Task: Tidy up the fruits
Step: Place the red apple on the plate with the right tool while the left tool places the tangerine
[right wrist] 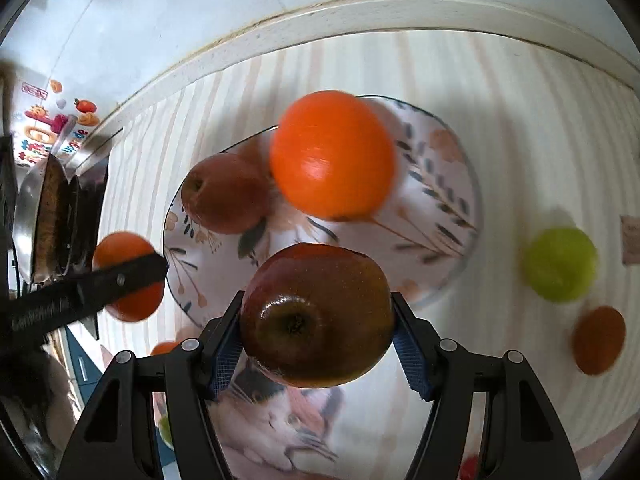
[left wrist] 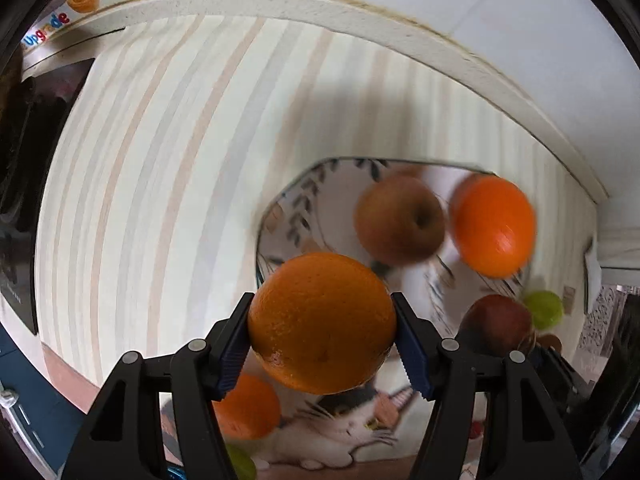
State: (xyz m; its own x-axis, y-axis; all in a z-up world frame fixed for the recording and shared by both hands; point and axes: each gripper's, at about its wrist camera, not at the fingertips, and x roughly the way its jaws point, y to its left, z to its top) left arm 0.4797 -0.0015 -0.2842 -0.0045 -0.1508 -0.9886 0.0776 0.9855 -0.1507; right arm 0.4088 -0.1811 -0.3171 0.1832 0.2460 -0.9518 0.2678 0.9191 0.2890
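Observation:
My left gripper (left wrist: 322, 330) is shut on a large orange (left wrist: 322, 322) and holds it above the near edge of a floral plate (left wrist: 316, 196). On the plate lie a brown-red apple (left wrist: 400, 220) and a bright orange (left wrist: 494, 226). My right gripper (right wrist: 318, 320) is shut on a dark red apple (right wrist: 316, 314) above the plate's near rim (right wrist: 460, 272). The right wrist view shows the plate's apple (right wrist: 226, 192) and orange (right wrist: 334, 154), and the left gripper with its orange (right wrist: 128, 276) at the left.
A green fruit (right wrist: 560, 264) and a small brown-orange fruit (right wrist: 598, 340) lie on the striped cloth right of the plate. Another orange (left wrist: 248, 406) and a cat-print mat (left wrist: 340, 428) are below. A metal pan (right wrist: 40, 216) stands at the far left.

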